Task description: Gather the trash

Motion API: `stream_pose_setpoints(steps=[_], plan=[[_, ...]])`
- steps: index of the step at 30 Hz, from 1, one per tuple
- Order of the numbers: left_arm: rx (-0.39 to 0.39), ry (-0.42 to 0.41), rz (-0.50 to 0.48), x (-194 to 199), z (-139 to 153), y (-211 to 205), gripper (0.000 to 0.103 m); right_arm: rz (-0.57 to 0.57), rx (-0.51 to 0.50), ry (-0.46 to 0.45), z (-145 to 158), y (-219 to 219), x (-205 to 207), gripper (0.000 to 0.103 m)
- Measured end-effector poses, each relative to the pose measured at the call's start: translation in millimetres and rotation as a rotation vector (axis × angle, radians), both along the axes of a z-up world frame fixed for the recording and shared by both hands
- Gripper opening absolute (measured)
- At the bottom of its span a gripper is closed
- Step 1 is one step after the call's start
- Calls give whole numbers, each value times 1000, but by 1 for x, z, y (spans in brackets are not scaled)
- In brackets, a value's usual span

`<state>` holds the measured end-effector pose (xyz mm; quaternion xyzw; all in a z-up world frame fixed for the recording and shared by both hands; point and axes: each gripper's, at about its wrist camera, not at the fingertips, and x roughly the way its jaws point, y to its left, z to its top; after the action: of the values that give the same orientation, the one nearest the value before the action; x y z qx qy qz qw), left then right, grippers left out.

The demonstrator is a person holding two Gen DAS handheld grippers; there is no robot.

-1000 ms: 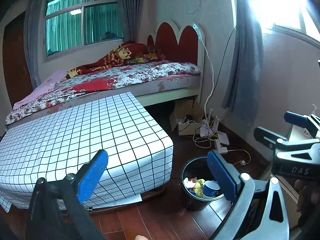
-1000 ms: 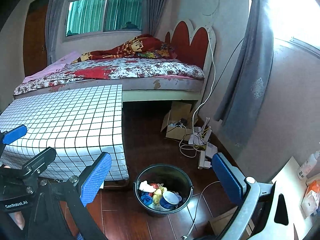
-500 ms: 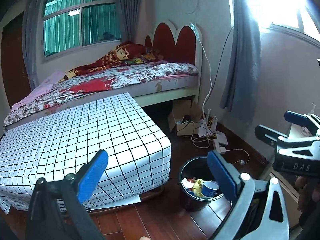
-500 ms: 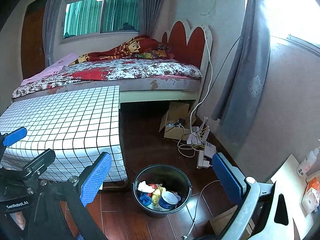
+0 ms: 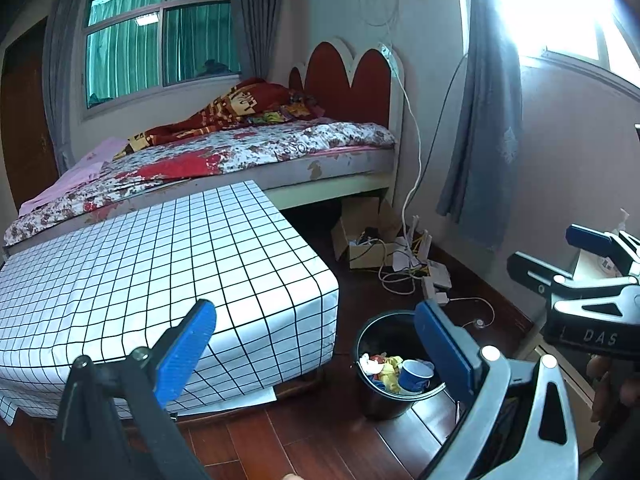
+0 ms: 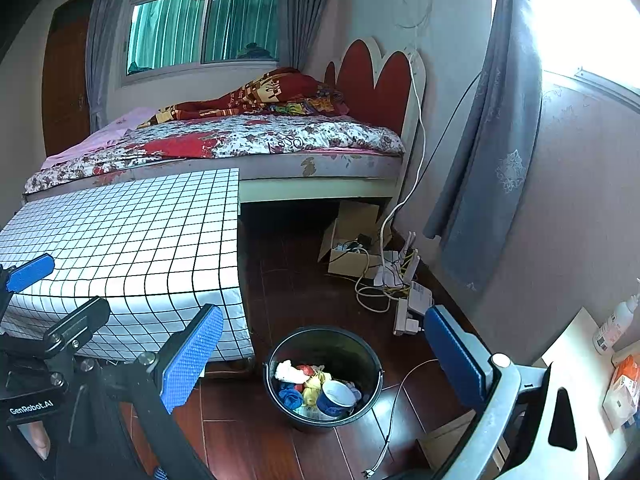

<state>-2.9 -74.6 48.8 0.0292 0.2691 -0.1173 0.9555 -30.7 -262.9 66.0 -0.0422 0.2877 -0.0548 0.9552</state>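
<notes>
A black trash bucket [image 6: 370, 352] stands on the wooden floor beside the checkered table, also seen in the left wrist view [image 5: 366, 396]. It holds crumpled trash [image 6: 310, 384] and a blue paper cup [image 6: 336, 398]. My right gripper [image 6: 322, 354] is open and empty, held high above the bucket. My left gripper [image 5: 316, 344] is open and empty, above the table's corner and the bucket. Each gripper shows at the other view's edge: the right one [image 5: 576, 276] and the left one [image 6: 56, 292].
A low table with a black-and-white checkered cloth [image 5: 140, 264] fills the left. A bed [image 6: 240, 140] stands behind it. A cardboard box, cables and a power strip [image 6: 404, 308] lie by the wall. A small table with a bottle [image 6: 612, 324] is at the right.
Both views have shifted slightly; the bucket and table sit a little lower and to the left in frame. Both grippers stay open and empty.
</notes>
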Motion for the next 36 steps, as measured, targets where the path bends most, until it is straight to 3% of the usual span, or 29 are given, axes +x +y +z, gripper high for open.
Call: stream_pose_setpoints(steps=[36], plan=[[12, -9, 1, 5, 1, 6, 101, -1, 6, 13, -5, -1, 3, 102]])
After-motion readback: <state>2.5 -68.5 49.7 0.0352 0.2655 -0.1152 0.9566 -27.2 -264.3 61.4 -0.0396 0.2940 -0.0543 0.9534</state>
